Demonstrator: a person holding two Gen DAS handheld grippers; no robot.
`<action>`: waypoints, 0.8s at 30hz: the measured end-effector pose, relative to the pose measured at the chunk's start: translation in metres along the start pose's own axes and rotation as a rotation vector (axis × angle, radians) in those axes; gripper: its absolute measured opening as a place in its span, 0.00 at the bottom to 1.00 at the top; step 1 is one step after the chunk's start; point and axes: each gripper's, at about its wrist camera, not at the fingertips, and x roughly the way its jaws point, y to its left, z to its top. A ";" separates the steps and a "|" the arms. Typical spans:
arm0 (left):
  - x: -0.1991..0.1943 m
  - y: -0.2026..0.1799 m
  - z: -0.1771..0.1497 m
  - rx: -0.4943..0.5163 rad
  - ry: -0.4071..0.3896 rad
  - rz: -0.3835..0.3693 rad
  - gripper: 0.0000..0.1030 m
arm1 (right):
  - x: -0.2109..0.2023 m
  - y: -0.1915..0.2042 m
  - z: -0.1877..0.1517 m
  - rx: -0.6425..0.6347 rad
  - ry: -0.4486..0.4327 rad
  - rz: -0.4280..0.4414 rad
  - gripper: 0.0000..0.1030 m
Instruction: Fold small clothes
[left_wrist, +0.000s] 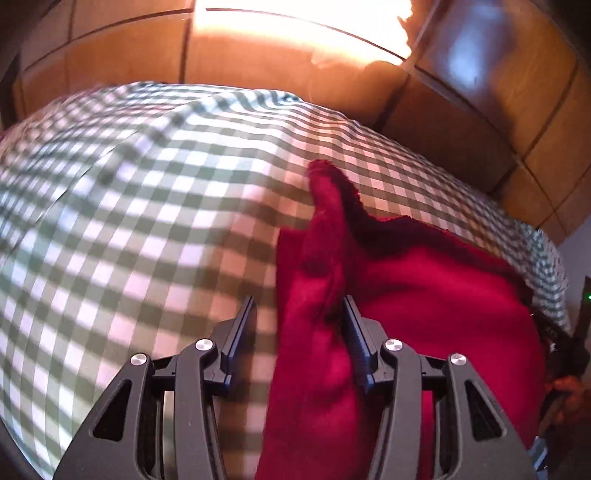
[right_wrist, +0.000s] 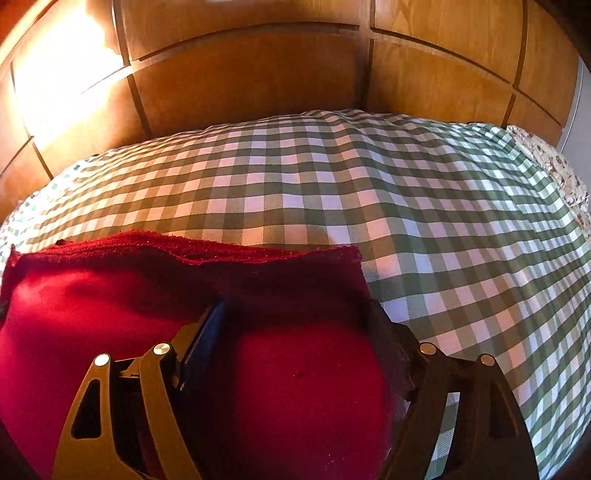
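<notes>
Both claws parted over a folded red cloth on the checked bed cover.

Left wrist view: the left gripper (left_wrist: 299, 314) points steeply down with its jaws partly apart; a raised ridge of the soft, deep-red fleece cloth (left_wrist: 424, 295) stands between them, against the right-hand finger, while the other finger sits clear over the green-and-white checked cover (left_wrist: 129, 221). The pads do not look pressed on it. The ridge runs away from the claw towards the wooden panelling (left_wrist: 258, 55); most of the cloth lies to its right.

Right wrist view: the right gripper (right_wrist: 295, 314) stands wide, straddling the cloth's right portion, the fabric flat beneath, not gripped. Its frayed far edge runs crosswise just ahead; the right edge lies just beside the right-hand finger.
</notes>
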 end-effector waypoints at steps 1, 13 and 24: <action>-0.008 0.004 -0.005 -0.017 -0.009 -0.004 0.46 | 0.001 -0.001 0.000 0.003 0.001 0.005 0.74; -0.073 0.004 -0.064 0.060 -0.060 0.040 0.54 | 0.001 0.004 0.001 -0.007 0.020 -0.069 0.85; -0.077 0.002 -0.085 0.110 -0.033 0.102 0.60 | -0.039 0.016 -0.004 -0.072 -0.032 -0.123 0.90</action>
